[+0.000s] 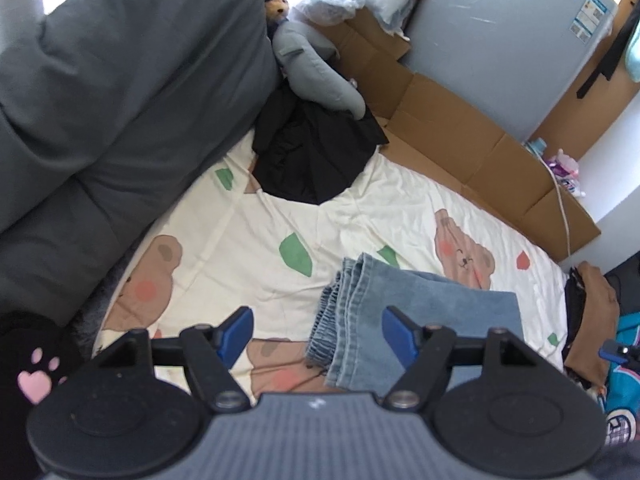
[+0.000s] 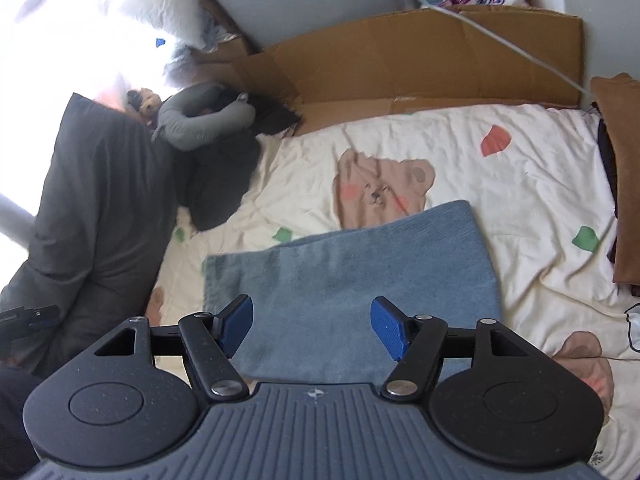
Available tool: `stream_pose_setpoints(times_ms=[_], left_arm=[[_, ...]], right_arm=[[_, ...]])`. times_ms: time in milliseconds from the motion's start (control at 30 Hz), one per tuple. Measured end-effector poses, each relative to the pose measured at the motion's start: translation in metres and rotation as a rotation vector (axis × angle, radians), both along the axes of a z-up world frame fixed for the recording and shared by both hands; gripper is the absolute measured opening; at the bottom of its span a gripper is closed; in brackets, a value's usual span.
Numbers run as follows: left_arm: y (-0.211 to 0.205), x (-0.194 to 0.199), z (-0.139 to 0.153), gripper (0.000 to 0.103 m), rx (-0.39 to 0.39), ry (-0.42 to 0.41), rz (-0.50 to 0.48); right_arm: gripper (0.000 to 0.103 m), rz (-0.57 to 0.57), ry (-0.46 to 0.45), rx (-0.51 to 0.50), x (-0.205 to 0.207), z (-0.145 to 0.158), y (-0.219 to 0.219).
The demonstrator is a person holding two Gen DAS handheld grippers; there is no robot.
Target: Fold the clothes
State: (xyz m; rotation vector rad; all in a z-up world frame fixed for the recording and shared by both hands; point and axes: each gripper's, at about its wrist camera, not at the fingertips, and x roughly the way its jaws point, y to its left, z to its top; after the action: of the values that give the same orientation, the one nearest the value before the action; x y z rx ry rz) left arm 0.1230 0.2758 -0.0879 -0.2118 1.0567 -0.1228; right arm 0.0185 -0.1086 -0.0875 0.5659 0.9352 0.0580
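Observation:
Folded blue jeans (image 1: 420, 312) lie on the cream bear-print bedsheet (image 1: 248, 240), with the stacked hems toward the left. In the left wrist view my left gripper (image 1: 318, 334) hovers over the hem end, open, its blue pads (image 1: 236, 334) clear of the denim. In the right wrist view the jeans (image 2: 360, 264) show as a smooth folded panel. My right gripper (image 2: 312, 326) stands open above its near edge, and nothing is pinched between its pads (image 2: 388, 328).
A dark grey duvet (image 1: 120, 100) fills the left side. Beyond the sheet are a black garment (image 1: 312, 152), a grey plush (image 1: 316, 68) and flattened cardboard (image 1: 460, 140). Brown and dark folded clothes (image 2: 624, 200) are stacked at the bed's right edge, beside a teal garment (image 1: 624, 364).

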Motion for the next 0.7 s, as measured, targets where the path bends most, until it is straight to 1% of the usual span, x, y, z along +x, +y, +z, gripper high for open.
stream_pose_setpoints(times_ms=[167,267,333,400,700], left_arm=[[0.004,0.023,-0.024,0.073,-0.011,0.029,-0.017],[0.005,0.038,-0.042,0.073,-0.019,0.042,-0.044],[0.004,0.049,-0.054,0.073,-0.031,0.047,-0.063],[0.002,0.061,-0.070,0.073,-0.041,0.055,-0.072],[-0.020,0.107,-0.136,0.073,-0.160,0.067,-0.142]], right_arm=[[0.072,-0.036,-0.022,-0.019,0.002,-0.024,0.015],[0.072,-0.010,-0.055,-0.063,0.006,-0.034,0.032],[0.072,0.009,-0.078,-0.061,0.009,-0.043,0.042],[0.072,0.016,-0.083,-0.064,0.013,-0.053,0.052],[0.072,0.094,-0.069,-0.091,0.032,-0.109,0.103]])
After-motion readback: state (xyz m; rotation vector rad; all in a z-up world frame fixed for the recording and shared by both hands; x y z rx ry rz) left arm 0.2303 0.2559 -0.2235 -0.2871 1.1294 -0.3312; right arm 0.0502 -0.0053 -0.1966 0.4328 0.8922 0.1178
